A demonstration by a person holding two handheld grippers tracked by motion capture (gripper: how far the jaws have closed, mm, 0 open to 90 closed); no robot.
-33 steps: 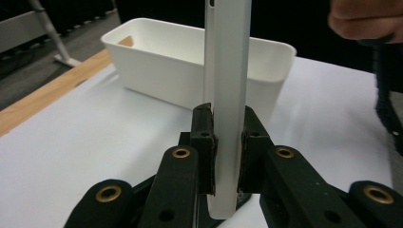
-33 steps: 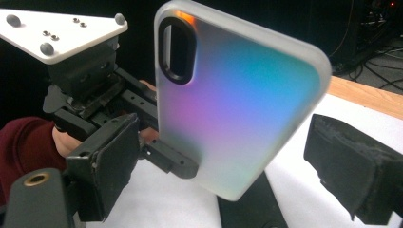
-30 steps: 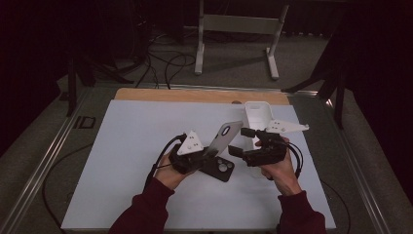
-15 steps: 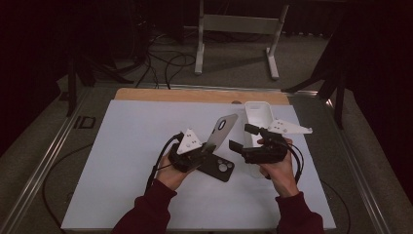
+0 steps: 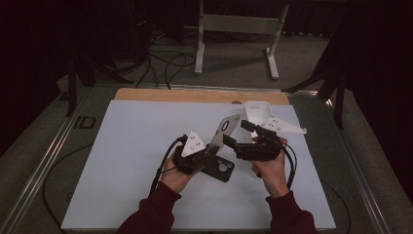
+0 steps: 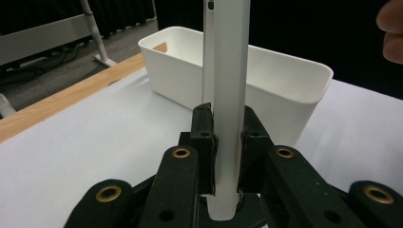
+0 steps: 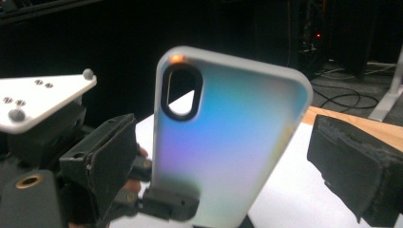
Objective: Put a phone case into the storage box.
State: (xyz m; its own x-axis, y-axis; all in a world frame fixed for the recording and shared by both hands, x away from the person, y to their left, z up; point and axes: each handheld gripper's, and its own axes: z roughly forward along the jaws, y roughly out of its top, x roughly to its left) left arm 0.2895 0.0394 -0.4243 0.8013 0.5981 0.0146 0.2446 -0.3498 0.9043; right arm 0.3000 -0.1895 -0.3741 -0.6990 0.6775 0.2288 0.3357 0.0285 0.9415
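Observation:
My left gripper [image 5: 213, 146] is shut on the lower end of a translucent, iridescent phone case [image 5: 225, 128] and holds it upright above the table. In the left gripper view the case [image 6: 229, 85] stands edge-on, clamped between both pads [image 6: 205, 142]. My right gripper [image 5: 239, 132] is open, level with the case, one jaw on each side of it. Its own view has the case's back [image 7: 228, 142] with the camera cut-out between its spread pads [image 7: 109, 156], neither touching it. A black phone [image 5: 222, 168] lies flat on the mat under the left gripper.
A white bin [image 5: 257, 112] stands behind the right gripper near the wooden back edge [image 5: 195, 94]; it is just beyond the case in the left gripper view [image 6: 285, 90]. The white mat [image 5: 122, 161] covers the table. A metal stand's legs [image 5: 234, 29] rise behind the table.
The case has tipped up a little higher in the left gripper. The right gripper has edged left, closer around the case.

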